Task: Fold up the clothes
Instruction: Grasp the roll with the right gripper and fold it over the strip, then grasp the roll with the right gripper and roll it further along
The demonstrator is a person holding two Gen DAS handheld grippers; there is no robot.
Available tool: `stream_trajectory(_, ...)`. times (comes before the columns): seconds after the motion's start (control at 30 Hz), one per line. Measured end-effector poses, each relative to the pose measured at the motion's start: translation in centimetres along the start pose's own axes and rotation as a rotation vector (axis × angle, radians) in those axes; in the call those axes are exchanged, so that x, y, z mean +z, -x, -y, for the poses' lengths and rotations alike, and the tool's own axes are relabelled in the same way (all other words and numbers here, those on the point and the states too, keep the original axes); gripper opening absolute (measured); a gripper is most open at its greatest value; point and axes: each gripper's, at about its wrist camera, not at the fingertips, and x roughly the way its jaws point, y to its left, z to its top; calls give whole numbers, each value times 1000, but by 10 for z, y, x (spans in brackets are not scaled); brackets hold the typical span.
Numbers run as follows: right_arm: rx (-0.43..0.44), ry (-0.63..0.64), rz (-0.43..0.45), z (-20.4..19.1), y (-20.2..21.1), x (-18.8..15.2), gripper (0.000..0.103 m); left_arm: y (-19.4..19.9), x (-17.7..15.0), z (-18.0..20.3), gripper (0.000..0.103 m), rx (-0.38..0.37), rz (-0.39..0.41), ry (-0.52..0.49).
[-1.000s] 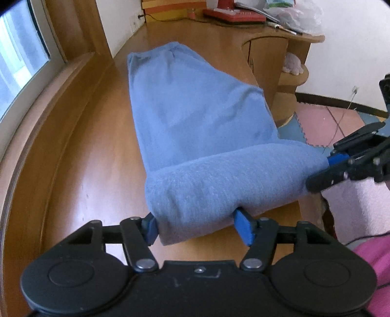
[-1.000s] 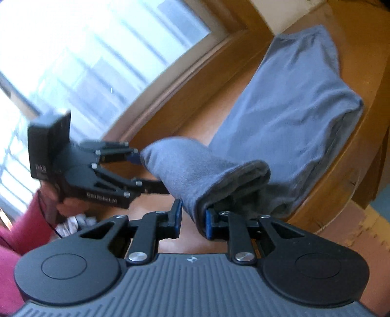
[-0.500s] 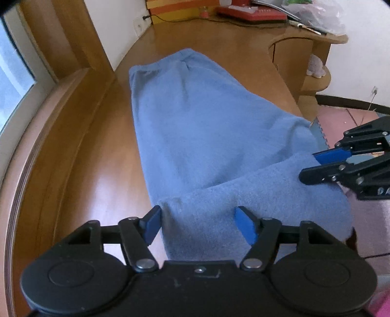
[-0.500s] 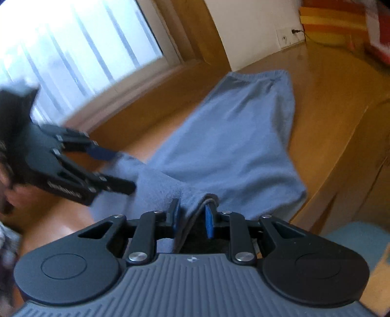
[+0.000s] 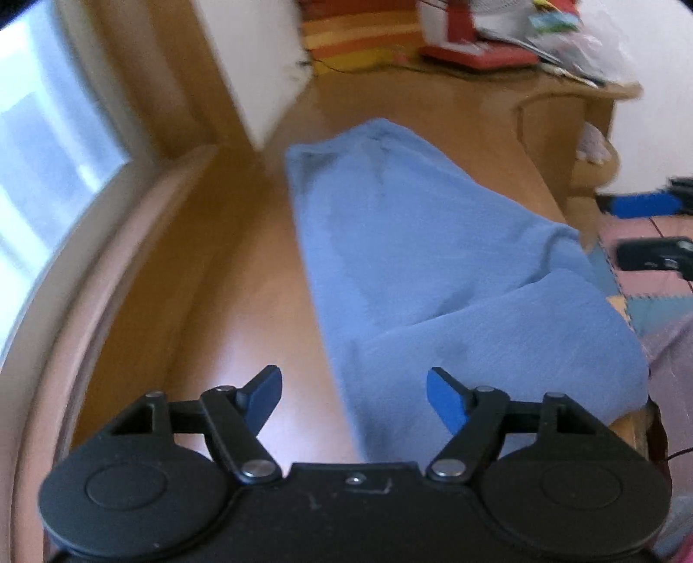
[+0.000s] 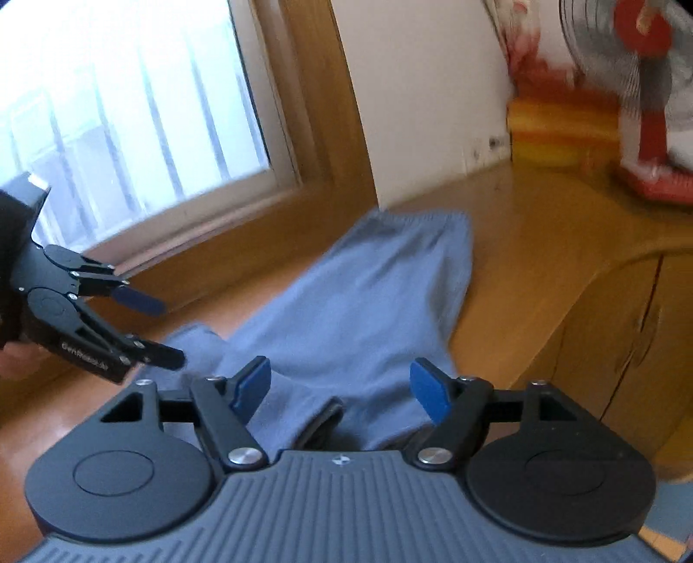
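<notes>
A blue garment (image 5: 411, 260) lies lengthwise on the wooden table (image 5: 216, 281), with its near end folded over onto the rest. My left gripper (image 5: 353, 385) hovers over the near left edge of the fold; its jaws are opening and the pads touch nothing. In the right wrist view the garment (image 6: 368, 303) spreads ahead of my right gripper (image 6: 338, 374), whose jaws are opening above the cloth without pressing on it. Each gripper shows in the other's view: the right gripper (image 5: 615, 229) at the right edge, the left gripper (image 6: 169, 332) at the left, both open.
A window (image 6: 130, 108) with a wooden sill runs along the table's left side. A red fan base (image 5: 472, 52), an orange-yellow striped box (image 5: 346, 39) and papers stand at the far end. The table's right edge (image 6: 584, 277) drops to a cabinet and a foam-mat floor (image 5: 649, 312).
Both grippers let go of the folded end, which now lies flat on the rest of the garment. Both have opened wide and drawn back; the right one also rolled level.
</notes>
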Motion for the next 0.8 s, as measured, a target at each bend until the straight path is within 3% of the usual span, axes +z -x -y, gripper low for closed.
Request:
stream_trajectory(0.1, 42, 49, -39, -8, 17, -13, 74, 6, -24, -3, 72, -5, 6, 10)
stream_trajectory(0.27, 74, 157, -138, -34, 7, -57, 74, -5, -64, 14, 72, -99, -32, -62)
stream_trajectory(0.4, 72, 183, -151, -51, -5, -76, 72, -23, -67, 31, 72, -146, -24, -101)
stream_trajectory(0.5, 42, 215, -141, -57, -18, -80, 63, -34, -62, 36, 68, -185, 7, -102)
stream_trajectory(0.67, 12, 250, -136, -60, -29, -76, 27, -33, -51, 35, 52, -198, 55, -102)
stream_trajectory(0.8, 91, 233, -158, -59, -11, -58, 24, -2, -45, 16, 50, -228, 69, -63)
